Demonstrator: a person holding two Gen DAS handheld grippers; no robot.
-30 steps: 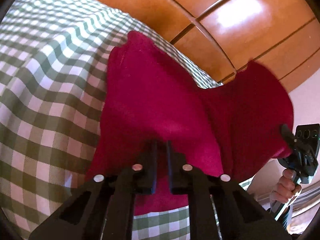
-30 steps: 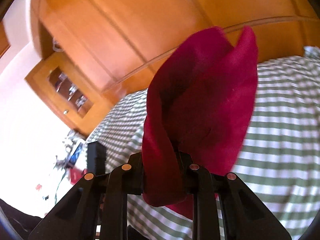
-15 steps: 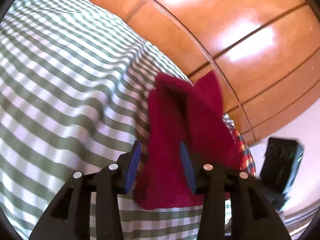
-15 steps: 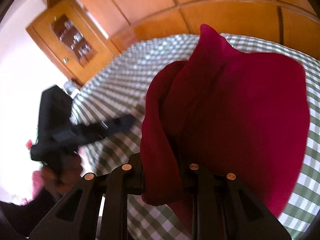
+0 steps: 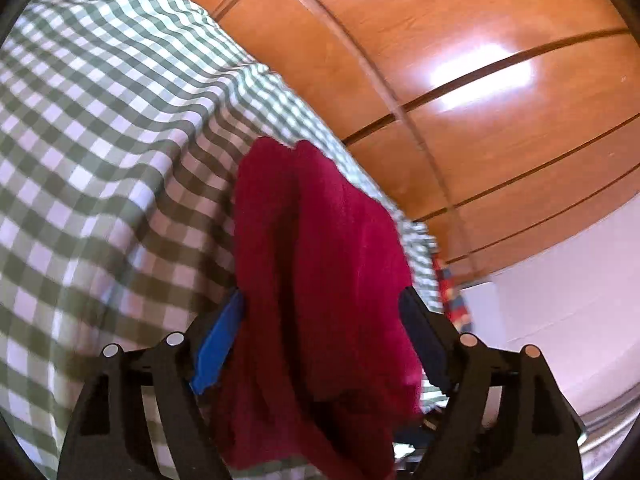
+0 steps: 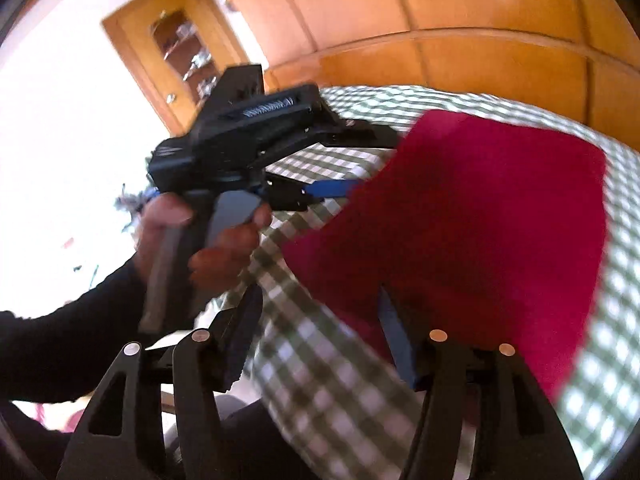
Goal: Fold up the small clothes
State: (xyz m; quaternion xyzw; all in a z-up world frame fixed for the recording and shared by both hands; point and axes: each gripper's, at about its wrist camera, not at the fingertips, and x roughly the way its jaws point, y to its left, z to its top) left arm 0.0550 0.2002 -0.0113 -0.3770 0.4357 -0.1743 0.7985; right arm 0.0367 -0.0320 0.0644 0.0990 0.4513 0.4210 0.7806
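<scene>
Both grippers, left gripper (image 5: 320, 340) and right gripper (image 6: 320, 340), are opening, releasing the red garment (image 6: 480, 216) on the checked cloth (image 5: 100, 152); next, regrasp for another fold.

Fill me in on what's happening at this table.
A person holds a gripper in each hand and is folding a red cloth on a green checked tablecloth. Both grippers' jaws are opening. The cloth lies between the left gripper's open jaws; the right gripper has only tablecloth between its jaws, the cloth draping over one finger.
</scene>
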